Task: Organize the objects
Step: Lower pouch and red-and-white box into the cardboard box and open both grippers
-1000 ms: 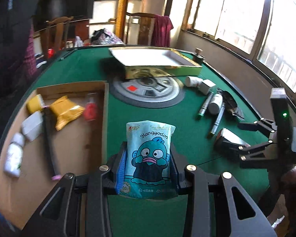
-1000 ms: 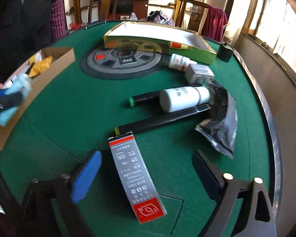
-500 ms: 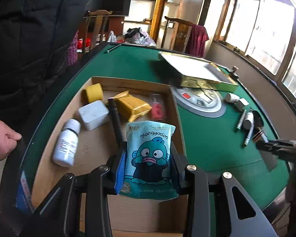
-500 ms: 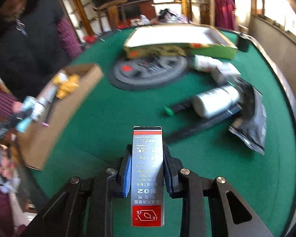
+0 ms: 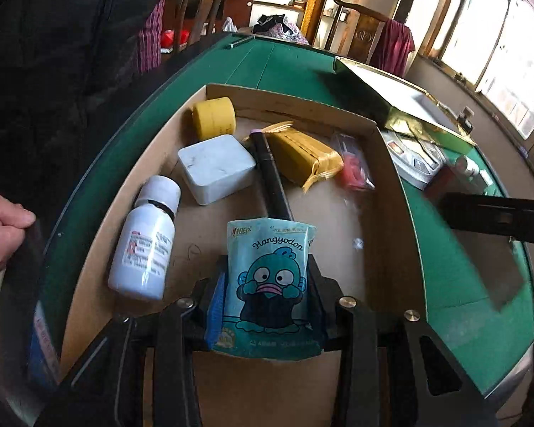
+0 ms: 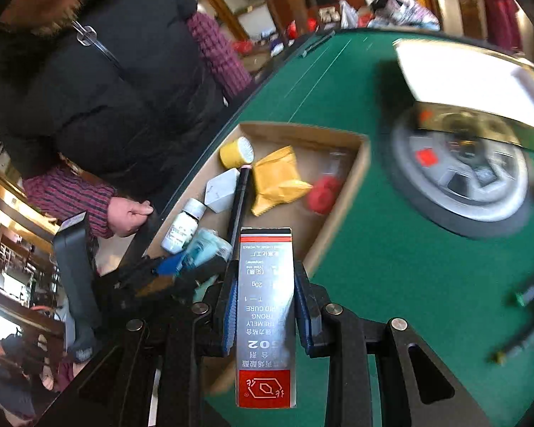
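Note:
My left gripper (image 5: 267, 295) is shut on a light blue Hangyodon pouch (image 5: 268, 284) and holds it over the near part of the cardboard tray (image 5: 388, 185). In the tray lie a white bottle (image 5: 144, 240), a white box (image 5: 215, 167), a yellow tape roll (image 5: 213, 115), a black pen (image 5: 272, 185), a yellow packet (image 5: 304, 154) and a pink item (image 5: 354, 170). My right gripper (image 6: 265, 306) is shut on a grey and red glue box (image 6: 265, 316), above the tray's near corner (image 6: 359, 163). The left gripper with the pouch (image 6: 204, 249) shows in the right wrist view.
The tray sits on a green felt table (image 5: 455, 270). A round grey centre disc (image 6: 462, 174) and a gold, white-lined box (image 6: 462, 74) lie beyond. Pens (image 6: 530, 291) lie at the right. A person in a black jacket (image 6: 99, 82) stands at the table's left edge.
Both grippers have moved left toward the tray. The left one now holds the pouch lower and closer over the tray. The right one, holding the glue box, has reached the tray's corner.

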A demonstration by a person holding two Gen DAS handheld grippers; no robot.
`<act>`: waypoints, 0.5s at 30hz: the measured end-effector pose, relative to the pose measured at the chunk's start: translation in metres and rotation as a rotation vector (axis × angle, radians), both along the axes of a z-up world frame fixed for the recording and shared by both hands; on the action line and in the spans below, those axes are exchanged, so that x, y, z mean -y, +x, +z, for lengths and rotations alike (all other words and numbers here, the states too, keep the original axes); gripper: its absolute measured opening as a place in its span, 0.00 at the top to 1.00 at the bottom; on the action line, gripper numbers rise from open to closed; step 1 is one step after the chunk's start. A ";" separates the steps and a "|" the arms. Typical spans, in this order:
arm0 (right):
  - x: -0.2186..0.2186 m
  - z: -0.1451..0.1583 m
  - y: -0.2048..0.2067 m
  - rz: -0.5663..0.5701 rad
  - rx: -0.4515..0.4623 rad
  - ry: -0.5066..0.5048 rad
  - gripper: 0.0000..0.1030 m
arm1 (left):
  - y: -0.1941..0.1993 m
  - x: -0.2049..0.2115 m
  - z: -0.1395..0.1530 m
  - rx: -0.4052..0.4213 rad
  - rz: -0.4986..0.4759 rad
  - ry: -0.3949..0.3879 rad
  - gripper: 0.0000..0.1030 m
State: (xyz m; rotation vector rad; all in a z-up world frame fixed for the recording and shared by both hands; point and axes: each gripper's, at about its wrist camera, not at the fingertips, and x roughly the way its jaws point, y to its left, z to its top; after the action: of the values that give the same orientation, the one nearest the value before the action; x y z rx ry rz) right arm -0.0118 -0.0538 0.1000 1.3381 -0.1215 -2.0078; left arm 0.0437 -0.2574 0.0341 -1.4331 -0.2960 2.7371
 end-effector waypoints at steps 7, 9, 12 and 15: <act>0.069 -0.037 -0.043 0.008 0.141 0.086 0.71 | -0.018 0.024 -0.005 0.019 0.038 0.024 0.61; 0.076 -0.044 -0.051 0.005 0.165 0.090 0.71 | -0.019 0.025 -0.005 0.003 0.029 0.040 0.59; 0.086 -0.054 -0.059 -0.012 0.166 0.137 0.71 | -0.018 0.022 -0.005 -0.016 0.022 0.037 0.54; 0.092 -0.063 -0.066 -0.040 0.160 0.164 0.71 | -0.018 0.020 -0.005 -0.025 0.018 0.041 0.49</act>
State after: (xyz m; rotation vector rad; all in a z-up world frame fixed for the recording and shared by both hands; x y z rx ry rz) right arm -0.0776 -0.1458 0.0369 1.6118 -0.0578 -1.9765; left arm 0.0262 -0.2770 0.0290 -1.3920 -0.3642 2.7441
